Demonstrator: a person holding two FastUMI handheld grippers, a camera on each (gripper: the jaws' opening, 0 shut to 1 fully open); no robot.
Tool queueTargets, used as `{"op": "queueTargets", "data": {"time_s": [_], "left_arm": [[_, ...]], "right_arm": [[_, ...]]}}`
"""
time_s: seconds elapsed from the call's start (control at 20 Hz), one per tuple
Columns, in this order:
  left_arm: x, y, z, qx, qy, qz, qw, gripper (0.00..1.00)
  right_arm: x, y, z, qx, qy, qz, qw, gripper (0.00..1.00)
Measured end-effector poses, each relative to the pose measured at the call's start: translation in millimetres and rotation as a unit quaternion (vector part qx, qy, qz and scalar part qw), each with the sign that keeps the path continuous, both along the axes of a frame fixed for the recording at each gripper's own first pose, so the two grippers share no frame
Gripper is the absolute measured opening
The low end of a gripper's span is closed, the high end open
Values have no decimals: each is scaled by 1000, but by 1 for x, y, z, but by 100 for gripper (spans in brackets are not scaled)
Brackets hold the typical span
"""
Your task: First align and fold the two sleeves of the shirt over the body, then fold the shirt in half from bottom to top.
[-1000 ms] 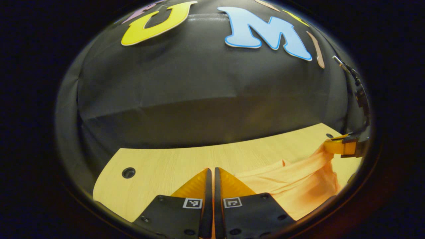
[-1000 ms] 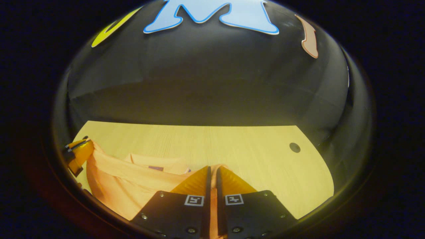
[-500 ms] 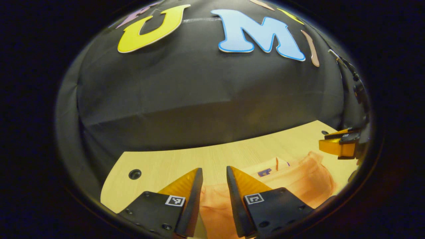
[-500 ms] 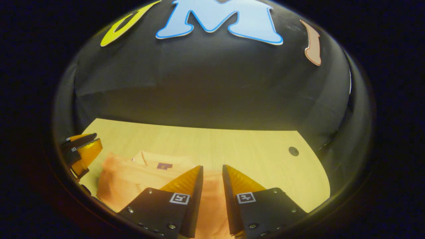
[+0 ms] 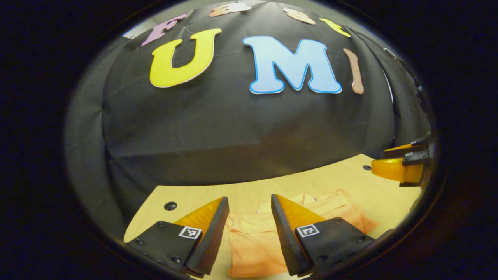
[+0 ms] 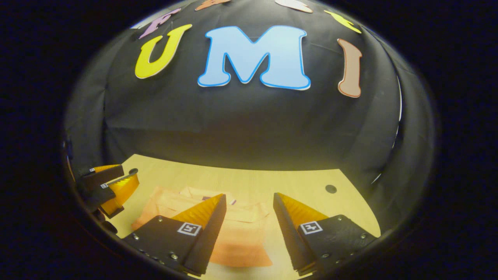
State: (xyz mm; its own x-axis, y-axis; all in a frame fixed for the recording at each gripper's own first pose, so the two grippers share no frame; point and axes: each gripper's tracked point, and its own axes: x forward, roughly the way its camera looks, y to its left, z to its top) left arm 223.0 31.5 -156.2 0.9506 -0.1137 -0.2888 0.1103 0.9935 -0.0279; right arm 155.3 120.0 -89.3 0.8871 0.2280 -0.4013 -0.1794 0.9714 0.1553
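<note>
A peach-orange shirt (image 5: 253, 241) lies folded on the light wooden table (image 5: 249, 188), its collar toward the back wall. My left gripper (image 5: 249, 206) hangs above it, open, nothing between its fingers. In the right gripper view the same shirt (image 6: 241, 233) sits below my right gripper (image 6: 249, 202), which is open too and holds nothing. The right gripper (image 5: 400, 167) shows at the right edge of the left gripper view. The left gripper (image 6: 113, 186) shows at the left edge of the right gripper view. Both hover clear of the cloth.
The table (image 6: 272, 182) has a small round hole near each back corner, one at the left (image 5: 170, 205) and one at the right (image 6: 331, 189). The black cloth wall rises just behind its far edge. Bare wood lies on both sides of the shirt.
Both grippers opened and let go of the shirt's edge, then rose and drew back. The shirt dropped and now lies folded flat on the table.
</note>
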Motion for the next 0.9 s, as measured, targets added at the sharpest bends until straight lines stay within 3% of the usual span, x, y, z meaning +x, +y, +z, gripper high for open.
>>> {"op": "queueTargets", "data": {"time_s": [0.4,0.9], "left_arm": [[-94,-28,59,-40,-48,20,998,86],[-172,-31,105,-49,-82,52,994,89]], "right_arm": [[-84,-44,66,7,-81,1,997,83],[-154,-73,109,7,-150,5,989,87]]}}
